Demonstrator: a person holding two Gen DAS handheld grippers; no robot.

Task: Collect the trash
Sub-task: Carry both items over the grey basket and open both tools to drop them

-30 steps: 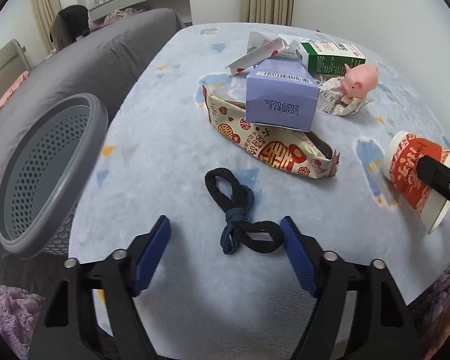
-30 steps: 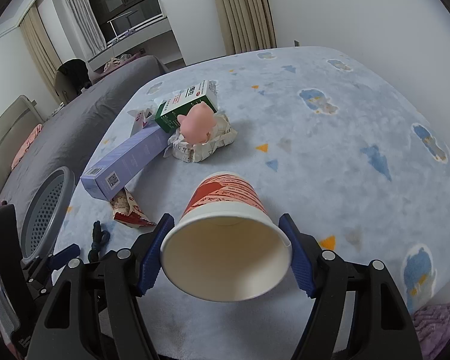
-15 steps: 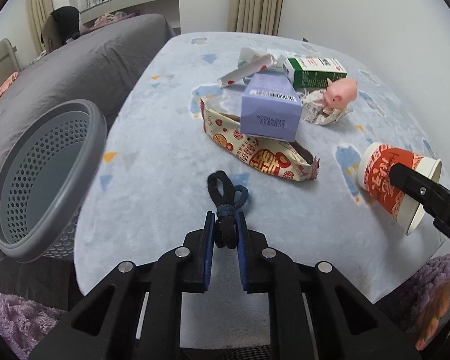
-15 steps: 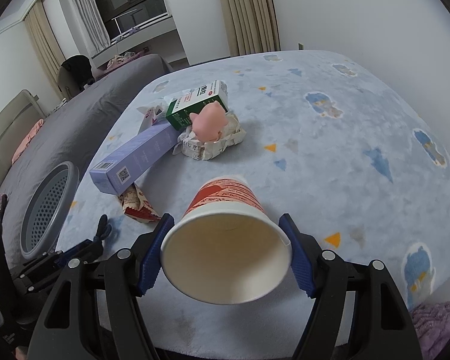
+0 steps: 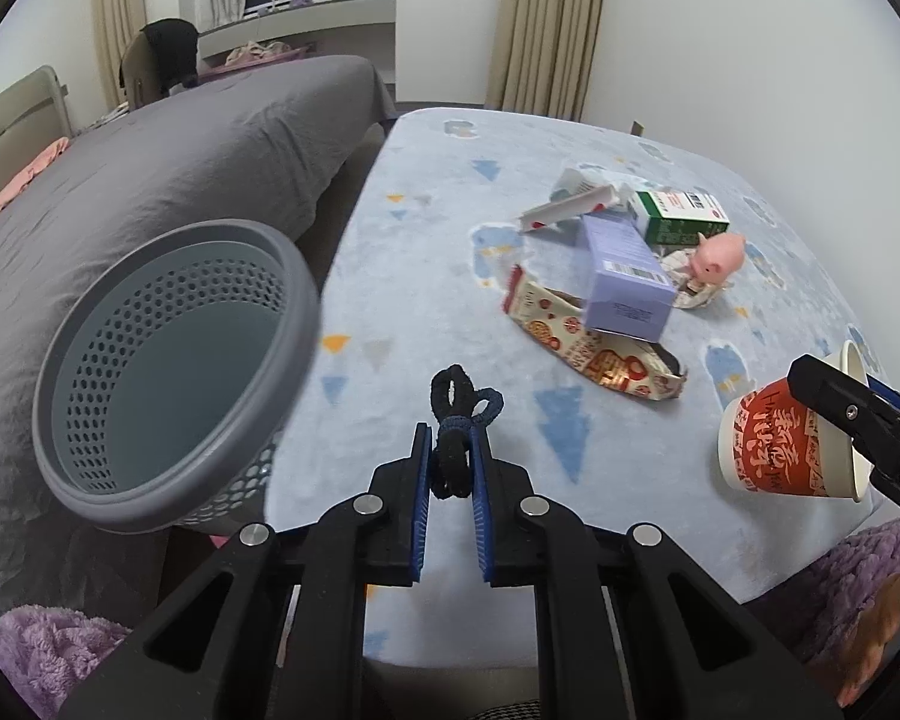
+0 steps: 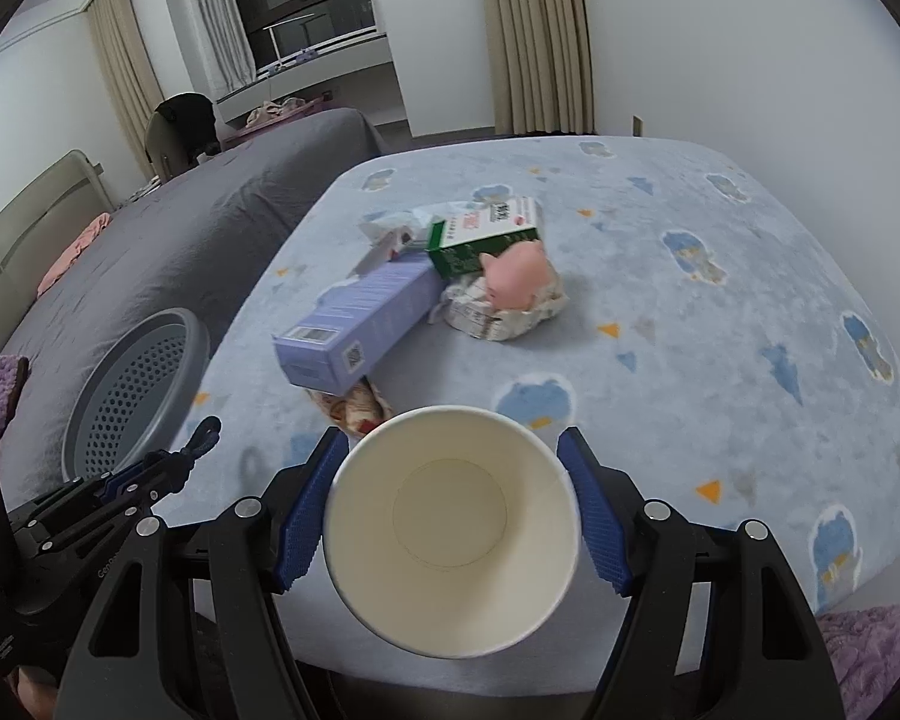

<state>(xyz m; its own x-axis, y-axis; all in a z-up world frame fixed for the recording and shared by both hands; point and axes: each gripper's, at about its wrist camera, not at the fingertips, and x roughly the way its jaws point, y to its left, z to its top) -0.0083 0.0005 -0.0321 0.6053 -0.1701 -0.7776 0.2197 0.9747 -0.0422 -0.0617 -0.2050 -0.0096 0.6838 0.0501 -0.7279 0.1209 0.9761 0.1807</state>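
My left gripper (image 5: 452,450) is shut on a black and blue hair tie (image 5: 457,414) and holds it lifted above the table's front edge, to the right of the grey perforated bin (image 5: 168,372). My right gripper (image 6: 453,510) is shut on a red and white paper cup (image 6: 450,531), held lying on its side with its empty mouth toward the camera. The cup (image 5: 780,450) also shows at the right of the left wrist view. The left gripper with the hair tie (image 6: 201,435) shows at the left of the right wrist view.
On the light blue patterned tablecloth (image 5: 450,240) lie a purple box (image 5: 624,276), a printed snack wrapper (image 5: 594,354), a green carton (image 5: 678,216), a pink pig toy (image 5: 717,255) on crumpled paper, and a white wrapper (image 5: 570,204). A grey bed (image 5: 150,168) stands at left.
My left gripper closed on the hair tie, lifted it off the table and swung left toward the bin. My right gripper raised the cup slightly and kept its hold.
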